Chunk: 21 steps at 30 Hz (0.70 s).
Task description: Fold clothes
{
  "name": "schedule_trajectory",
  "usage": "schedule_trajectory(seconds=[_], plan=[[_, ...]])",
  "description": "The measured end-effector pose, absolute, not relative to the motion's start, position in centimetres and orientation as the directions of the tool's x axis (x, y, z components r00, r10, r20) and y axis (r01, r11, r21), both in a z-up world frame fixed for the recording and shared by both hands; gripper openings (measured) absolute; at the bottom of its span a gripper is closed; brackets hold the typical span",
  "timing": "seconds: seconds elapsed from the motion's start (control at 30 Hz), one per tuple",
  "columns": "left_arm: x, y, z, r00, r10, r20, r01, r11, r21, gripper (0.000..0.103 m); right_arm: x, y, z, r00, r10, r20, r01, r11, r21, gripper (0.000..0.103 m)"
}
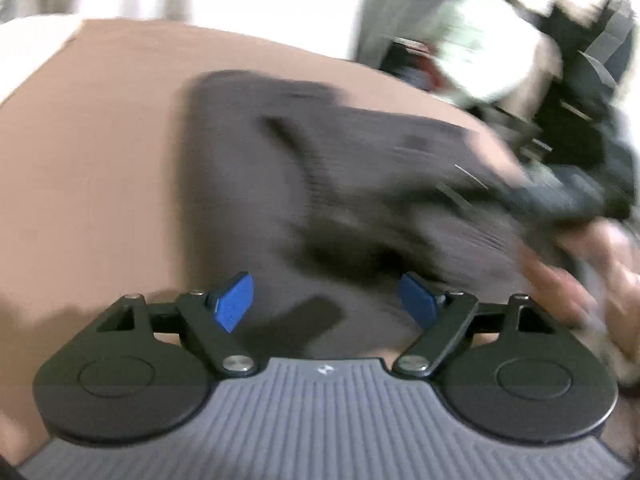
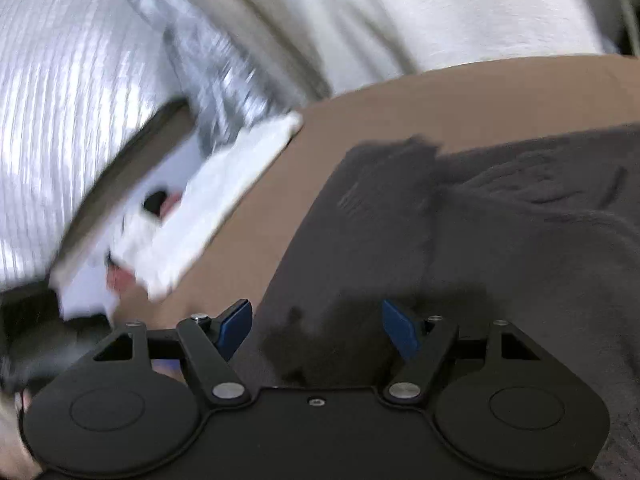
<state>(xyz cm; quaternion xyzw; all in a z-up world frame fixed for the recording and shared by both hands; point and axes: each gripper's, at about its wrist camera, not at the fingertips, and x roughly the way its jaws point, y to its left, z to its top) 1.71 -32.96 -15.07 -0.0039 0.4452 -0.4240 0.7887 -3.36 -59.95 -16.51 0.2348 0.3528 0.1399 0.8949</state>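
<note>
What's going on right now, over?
Left gripper open, right gripper open, both empty. Dark garment rumpled on brown surface. Nothing blocking.

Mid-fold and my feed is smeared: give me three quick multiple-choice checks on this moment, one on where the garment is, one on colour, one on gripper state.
1. Where does the dark garment lie?
A. Spread on the tan surface
B. Hanging from a hook
C. Inside a basket

2. What colour are the gripper pads?
A. Red
B. Blue
C. Yellow

3. How does the left gripper stand?
A. Shut on the garment
B. Shut on nothing
C. Open, holding nothing

Answers:
1 A: both wrist views show the grey-brown cloth lying rumpled on the tan surface.
2 B: the pads show blue at the fingertips in both views.
3 C: its pads stand wide apart with cloth visible between them but not pinched; the right gripper is open over the garment as well.
</note>
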Motion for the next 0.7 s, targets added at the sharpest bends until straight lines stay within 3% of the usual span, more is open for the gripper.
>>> schedule_trajectory(seconds=[0.03,0.13,0.23,0.3,0.4,0.63,0.7], plan=[[2.5,-32.6,-15.8,0.26,-0.658,-0.706,0.63,0.67,-0.393,0.078,-3.3,-58.9,-16.5,0.694,0.413,-0.589,-0.115,0.872,0.476,0.081],[4.1,-32.3,-18.4,0.208,-0.655,-0.727,0.579,0.681,-0.448,0.077,-4.0,-54.1,-16.9,0.682,0.281,-0.675,-0.234,0.959,0.162,0.081],[4.4,-32.7,-20.9,0.17,-0.634,-0.755,0.537,0.702,-0.468,0.078,-4.3,-51.2,-18.2,0.695,0.14,-0.705,-0.268,0.961,-0.073,0.079],[3.9,-32.8,-20.6,0.184,-0.629,-0.755,0.56,0.698,-0.445,0.079,-5.1,-53.4,-18.1,0.684,0.146,-0.715,-0.169,0.985,0.039,0.053],[3.9,-33.2,-20.0,0.194,-0.623,-0.758,0.581,0.695,-0.423,0.08,-6.3,-56.9,-18.0,0.667,0.158,-0.728,-0.011,0.979,0.202,0.031],[4.5,-32.5,-19.6,0.305,-0.627,-0.716,0.559,0.727,-0.399,0.087,-9.1,-64.8,-17.7,0.637,0.203,-0.744,0.354,0.78,0.515,0.037],[4.3,-32.6,-19.3,0.324,-0.639,-0.697,0.581,0.716,-0.387,0.086,-9.3,-65.3,-17.7,0.668,0.226,-0.709,0.337,0.757,0.559,0.049]])
